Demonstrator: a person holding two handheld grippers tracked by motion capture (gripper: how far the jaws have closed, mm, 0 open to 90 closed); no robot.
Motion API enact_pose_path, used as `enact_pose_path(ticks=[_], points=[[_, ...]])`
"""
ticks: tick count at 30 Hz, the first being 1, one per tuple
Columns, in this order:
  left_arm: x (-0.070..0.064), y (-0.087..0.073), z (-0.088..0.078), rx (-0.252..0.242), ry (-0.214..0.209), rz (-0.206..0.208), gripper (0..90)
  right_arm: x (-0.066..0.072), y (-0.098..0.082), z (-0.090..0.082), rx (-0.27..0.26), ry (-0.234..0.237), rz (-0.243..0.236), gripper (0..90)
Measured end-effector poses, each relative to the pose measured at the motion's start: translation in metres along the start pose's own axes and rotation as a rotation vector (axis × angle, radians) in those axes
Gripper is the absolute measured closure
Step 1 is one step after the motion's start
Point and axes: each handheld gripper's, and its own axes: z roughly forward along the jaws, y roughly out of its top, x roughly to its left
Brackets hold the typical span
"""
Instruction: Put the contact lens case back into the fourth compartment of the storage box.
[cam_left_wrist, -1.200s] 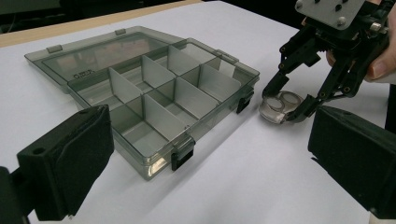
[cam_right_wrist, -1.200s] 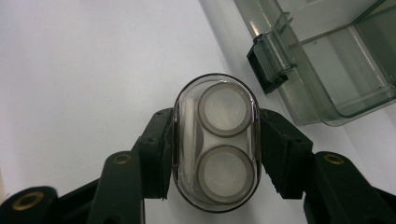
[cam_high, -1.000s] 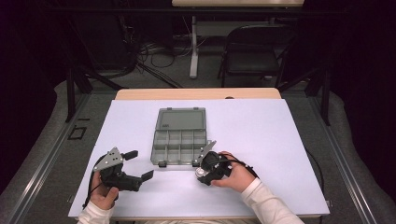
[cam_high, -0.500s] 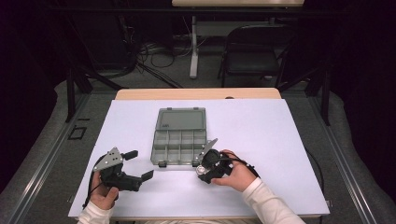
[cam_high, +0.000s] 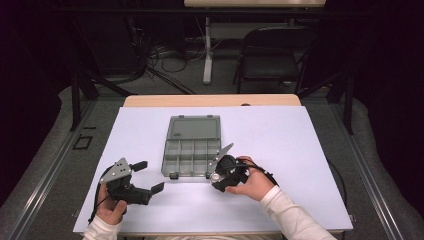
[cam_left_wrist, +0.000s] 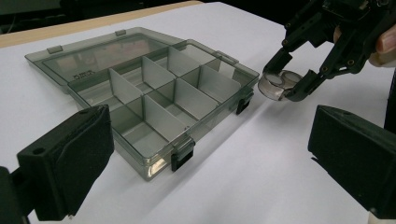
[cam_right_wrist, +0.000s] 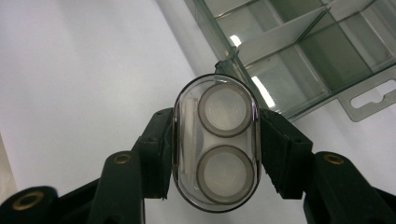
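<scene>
The right gripper (cam_right_wrist: 215, 154) is clamped on a clear oval case (cam_right_wrist: 215, 142) with 2 round wells, one pad on each long side. In the high view that gripper (cam_high: 218, 172) sits at the near right corner of the grey compartment box (cam_high: 192, 145), which lies open on the white table (cam_high: 310, 165), its lid folded flat on the far side. The left gripper (cam_high: 148, 176) stands well apart from the box, off its near left corner, jaws spread wide with nothing between them.

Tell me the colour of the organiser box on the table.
Translucent smoky grey organiser box; left gripper view shows it best.
</scene>
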Motion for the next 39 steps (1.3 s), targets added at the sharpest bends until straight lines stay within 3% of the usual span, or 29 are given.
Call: enact_pose_path(ticks=[18, 39], points=[[0.0, 0.0, 0.0, -0.001, 0.002, -0.002, 0.7, -0.013, 0.011, -0.009, -0.062, -0.016, 0.064, 48.7], [0.0, 0.0, 0.0, -0.002, 0.004, 0.0, 0.7, -0.034, 0.036, -0.01, -0.097, -0.034, 0.079, 48.7]])
